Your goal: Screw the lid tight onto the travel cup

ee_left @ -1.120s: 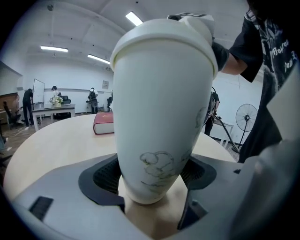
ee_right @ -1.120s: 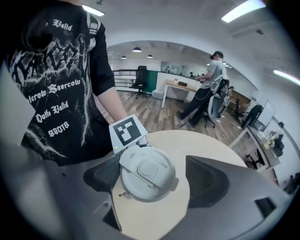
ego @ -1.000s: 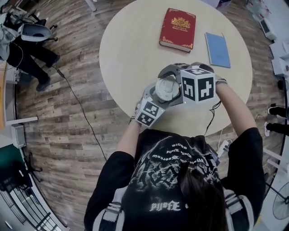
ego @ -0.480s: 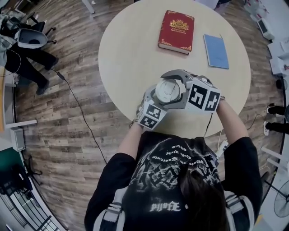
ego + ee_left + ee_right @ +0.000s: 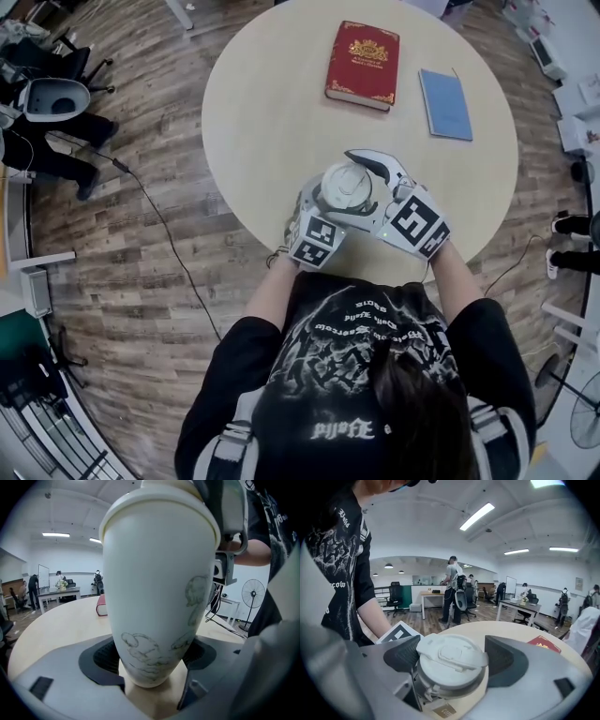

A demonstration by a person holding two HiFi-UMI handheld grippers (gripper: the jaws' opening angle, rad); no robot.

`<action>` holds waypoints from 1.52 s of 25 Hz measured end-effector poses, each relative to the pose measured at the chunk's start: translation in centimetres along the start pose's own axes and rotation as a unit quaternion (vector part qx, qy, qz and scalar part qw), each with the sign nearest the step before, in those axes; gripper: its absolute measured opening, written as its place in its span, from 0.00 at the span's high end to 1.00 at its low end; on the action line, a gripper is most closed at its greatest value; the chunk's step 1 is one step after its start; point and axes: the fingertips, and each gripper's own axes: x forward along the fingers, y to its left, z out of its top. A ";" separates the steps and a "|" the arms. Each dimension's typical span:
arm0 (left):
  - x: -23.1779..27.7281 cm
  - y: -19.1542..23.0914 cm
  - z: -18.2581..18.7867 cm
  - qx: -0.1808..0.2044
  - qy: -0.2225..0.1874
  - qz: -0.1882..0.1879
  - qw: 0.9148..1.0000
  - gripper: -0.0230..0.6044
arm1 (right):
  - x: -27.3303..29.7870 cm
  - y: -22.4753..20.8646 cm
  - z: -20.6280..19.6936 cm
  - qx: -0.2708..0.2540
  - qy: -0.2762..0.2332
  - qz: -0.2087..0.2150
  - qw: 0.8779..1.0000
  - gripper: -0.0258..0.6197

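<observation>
— Round tabletop; what's around the travel cup standing upright on it?
— Red book and blue notebook, both well beyond it.
— Tools?
— Left tool clenches the cup's foot, shown only in its own view; right tool grips the lid, which hides the body from overhead.

Open-plan office: desks, swivel chairs.

The cup has a smooth, slightly glossy cream wall with faint drawings. Its lid is matt white plastic. The left gripper and the right gripper are matt grey plastic with dark ribbed pads. The bench under the cup looks pale and smooth, and the floor is of wood planks.
</observation>
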 end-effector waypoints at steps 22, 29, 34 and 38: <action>-3.9 -1.0 -1.3 -0.070 -0.009 0.003 0.998 0.32 | -9.3 -1.0 -1.8 0.130 -0.126 -0.172 0.968 0.27; -7.5 -1.8 -0.1 -0.117 -0.064 0.007 0.991 0.32 | -11.5 -0.6 -8.0 0.174 -0.093 -0.252 0.947 0.33; -9.8 -1.8 0.7 -0.140 -0.099 0.026 0.985 0.32 | -12.1 1.5 -12.4 0.212 -0.065 -0.281 0.934 0.35; -10.2 -1.8 0.8 -0.140 -0.104 0.024 0.984 0.32 | -12.7 2.2 -14.0 0.231 -0.061 -0.296 0.925 0.36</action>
